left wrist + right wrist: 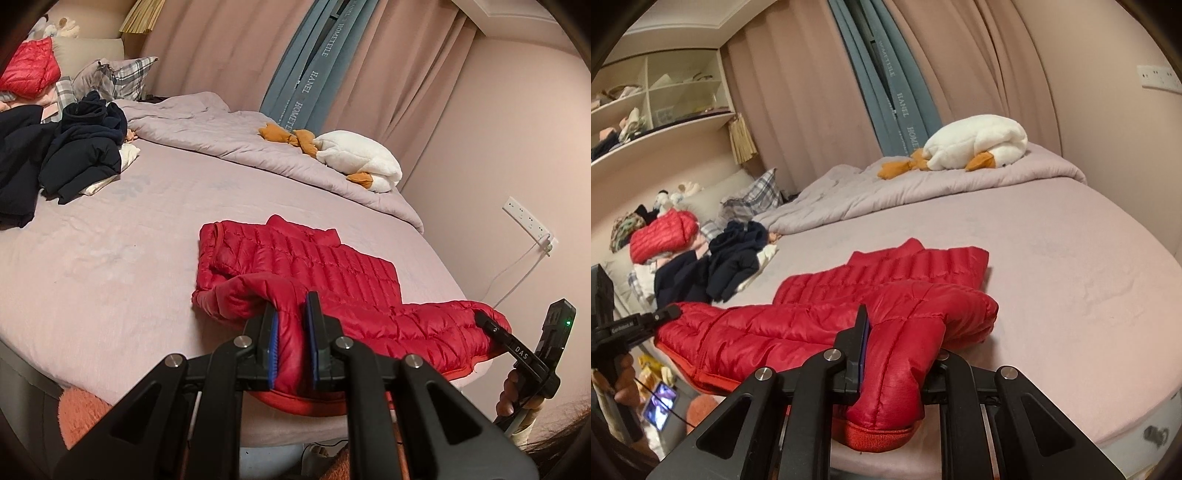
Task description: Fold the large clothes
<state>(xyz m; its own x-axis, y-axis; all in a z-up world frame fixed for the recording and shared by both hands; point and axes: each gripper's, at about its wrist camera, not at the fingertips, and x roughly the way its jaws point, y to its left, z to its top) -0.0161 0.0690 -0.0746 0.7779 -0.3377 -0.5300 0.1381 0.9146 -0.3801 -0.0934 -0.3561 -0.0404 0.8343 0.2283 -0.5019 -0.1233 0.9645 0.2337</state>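
1. Far left of the bed [110, 251]: a heap of dark clothes [55, 162].
2. Left tool [291, 332]: jaws nearly closed, pinching a cuff of the red puffer jacket [295, 258].
3. The jacket lies at the bed's near edge, hem overhanging.
4. Right tool [901, 343]: clamped on the other sleeve.
5. Far right: a white plush goose [362, 158] lies on the quilt [207, 122].
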